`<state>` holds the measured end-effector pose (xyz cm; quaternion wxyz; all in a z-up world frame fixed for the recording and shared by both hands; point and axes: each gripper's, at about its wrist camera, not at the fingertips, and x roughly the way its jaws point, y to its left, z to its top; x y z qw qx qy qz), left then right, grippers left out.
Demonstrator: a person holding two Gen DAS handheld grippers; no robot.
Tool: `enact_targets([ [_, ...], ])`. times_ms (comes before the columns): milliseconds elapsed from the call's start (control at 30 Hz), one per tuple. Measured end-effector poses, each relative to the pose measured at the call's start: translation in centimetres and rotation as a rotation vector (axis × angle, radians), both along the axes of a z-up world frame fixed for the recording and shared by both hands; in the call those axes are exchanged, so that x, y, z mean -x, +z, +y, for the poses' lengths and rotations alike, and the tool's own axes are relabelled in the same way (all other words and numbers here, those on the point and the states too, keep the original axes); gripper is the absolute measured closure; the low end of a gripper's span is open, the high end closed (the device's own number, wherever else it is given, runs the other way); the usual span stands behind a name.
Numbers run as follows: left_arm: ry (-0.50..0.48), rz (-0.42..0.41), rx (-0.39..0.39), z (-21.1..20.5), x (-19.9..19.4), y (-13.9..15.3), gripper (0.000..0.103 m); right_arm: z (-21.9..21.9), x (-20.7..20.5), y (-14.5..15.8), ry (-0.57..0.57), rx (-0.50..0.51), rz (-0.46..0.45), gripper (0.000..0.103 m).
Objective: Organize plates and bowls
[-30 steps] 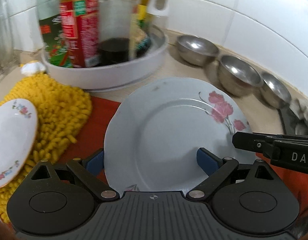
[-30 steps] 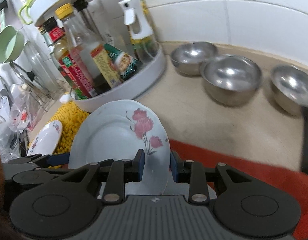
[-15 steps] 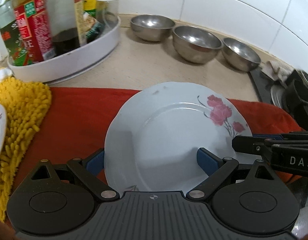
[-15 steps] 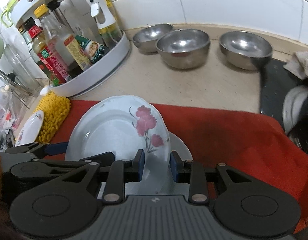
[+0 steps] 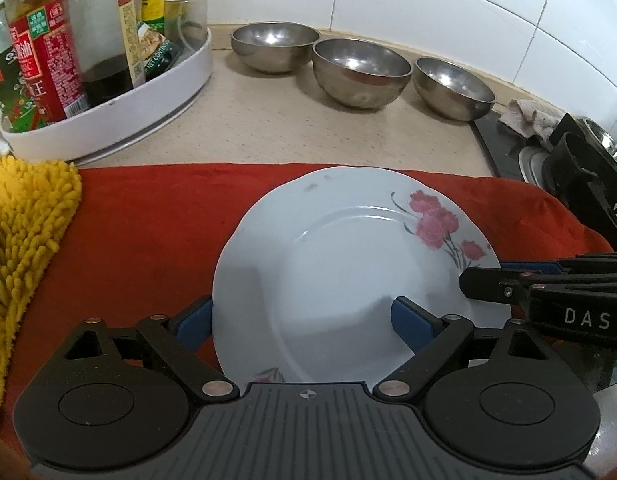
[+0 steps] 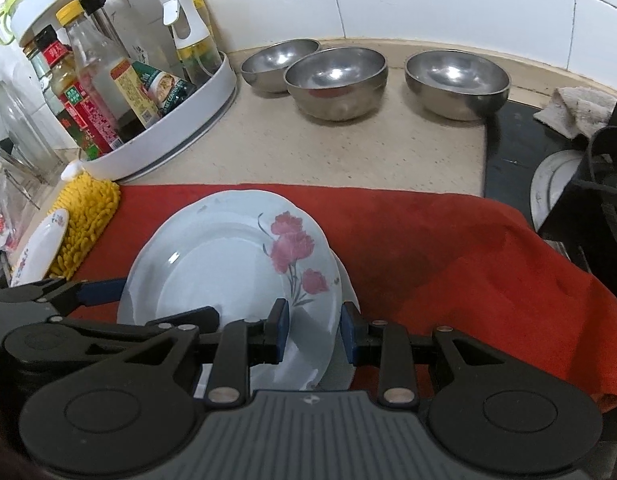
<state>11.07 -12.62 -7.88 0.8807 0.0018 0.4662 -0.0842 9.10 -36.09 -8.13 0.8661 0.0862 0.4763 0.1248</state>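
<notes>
Now, line by line:

Plate: the floral plate (image 5: 348,276) hangs tilted over the red cloth (image 5: 156,216), carried between my two grippers so neither edge bears the weight alone.
Left gripper (image 5: 304,320): jaws wide apart, straddling the near rim, one pad under and one over; whether it pinches I cannot tell, it looks more like a cradle.
Right gripper (image 6: 314,330): fingers clenched on the plate's right rim, near the roses, to stop it sliding.
Second plate: a pale edge (image 6: 344,280) shows just behind the rim; I judge it another plate beneath.
Steel bowls (image 5: 360,70): three in a row by the tiled wall, well apart, not yet gathered.
Small floral saucer (image 6: 38,246): resting on the yellow mop pad (image 6: 86,220), likely next.
</notes>
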Motion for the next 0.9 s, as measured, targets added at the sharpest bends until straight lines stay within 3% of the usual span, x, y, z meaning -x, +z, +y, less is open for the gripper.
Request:
enact_targets([
  [333, -0.002, -0.026, -0.013, -0.7, 1.2, 0.3, 0.009, -1.1, 0.8, 0.0, -0.015, -0.013, -0.013, 0.074],
  [633, 0.014, -0.100, -0.052, -0.9, 2.2, 1.4, 0.008, 0.0, 1.0, 1.4, 0.063, -0.012, -0.088, 0.074],
  [900, 0.001, -0.151, -0.064, 1.4, 2.3, 2.8, 0.007, 2.0, 1.5, 3.0, 0.053, -0.006, -0.144, 0.074],
])
